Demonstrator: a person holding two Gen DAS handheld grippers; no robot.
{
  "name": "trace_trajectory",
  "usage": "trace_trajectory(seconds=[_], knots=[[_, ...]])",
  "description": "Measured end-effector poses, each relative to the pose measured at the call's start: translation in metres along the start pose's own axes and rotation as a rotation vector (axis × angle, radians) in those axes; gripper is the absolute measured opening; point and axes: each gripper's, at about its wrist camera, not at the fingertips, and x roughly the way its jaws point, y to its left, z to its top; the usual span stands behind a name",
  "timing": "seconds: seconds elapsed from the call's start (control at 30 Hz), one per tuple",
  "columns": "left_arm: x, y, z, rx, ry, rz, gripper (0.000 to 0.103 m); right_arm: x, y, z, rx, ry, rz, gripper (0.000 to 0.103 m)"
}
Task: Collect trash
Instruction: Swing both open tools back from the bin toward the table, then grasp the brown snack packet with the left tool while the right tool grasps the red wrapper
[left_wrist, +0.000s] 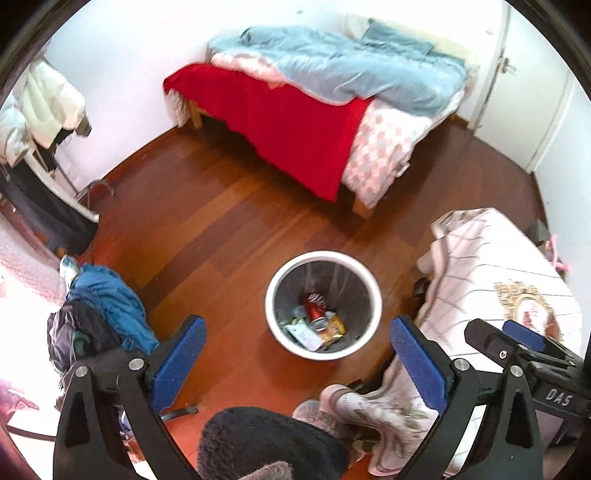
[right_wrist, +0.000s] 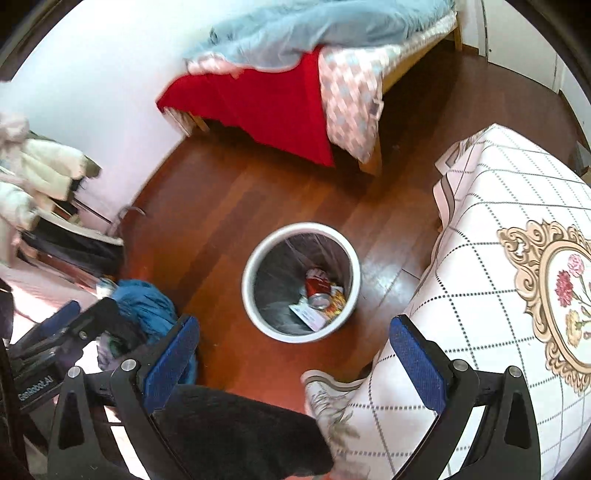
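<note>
Trash bin (left_wrist: 280, 334) sitting mid-frame, holding a red can (left_wrist: 314, 308).
Left gripper (left_wrist: 295, 365) and right gripper (right_wrist: 291, 362) are hovering spread and empty; rescanning the floor seems wise.

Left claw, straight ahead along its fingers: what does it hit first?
Probably the white trash bin, open mouth centred between the open left claw fingers; nothing shows in between, though depth is unclear.

One bin (left_wrist: 284, 332), one red can (left_wrist: 314, 308), one bed (left_wrist: 332, 92), two tools: left (left_wrist: 295, 360), right (right_wrist: 291, 354).
</note>
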Motion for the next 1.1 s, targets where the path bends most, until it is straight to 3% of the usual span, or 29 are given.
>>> trace_trajectory(seconds=[0.13, 0.27, 0.4, 0.67, 0.77, 0.83, 0.9, 1.1], knots=[[-0.018, -0.031, 0.0, 0.037, -0.045, -0.034, 0.102, -0.045, -0.019, -0.005, 0.057, -0.052, 0.052, 0.103], [-0.02, -0.092, -0.001, 0.087, -0.065, -0.121, 0.102, -0.092, -0.067, -0.014, 0.14, -0.107, 0.014, 0.103], [-0.006, -0.167, -0.006, 0.18, -0.026, -0.195, 0.102, -0.134, -0.141, -0.027, 0.259, -0.147, -0.098, 0.103], [0.04, -0.356, -0.042, 0.443, 0.083, -0.304, 0.102, -0.209, -0.343, -0.071, 0.573, -0.197, -0.402, 0.103], [0.067, -0.42, -0.058, 0.532, 0.159, -0.341, 0.102, -0.222, -0.416, -0.09, 0.69, -0.195, -0.469, 0.102], [0.081, -0.449, -0.066, 0.565, 0.197, -0.352, 0.101, -0.224, -0.456, -0.097, 0.753, -0.19, -0.477, 0.093], [0.095, -0.476, -0.073, 0.596, 0.235, -0.363, 0.101, -0.221, -0.483, -0.103, 0.791, -0.175, -0.477, 0.083], [0.123, -0.527, -0.089, 0.661, 0.291, -0.389, 0.099, -0.189, -0.533, -0.11, 0.836, -0.132, -0.45, 0.073]])
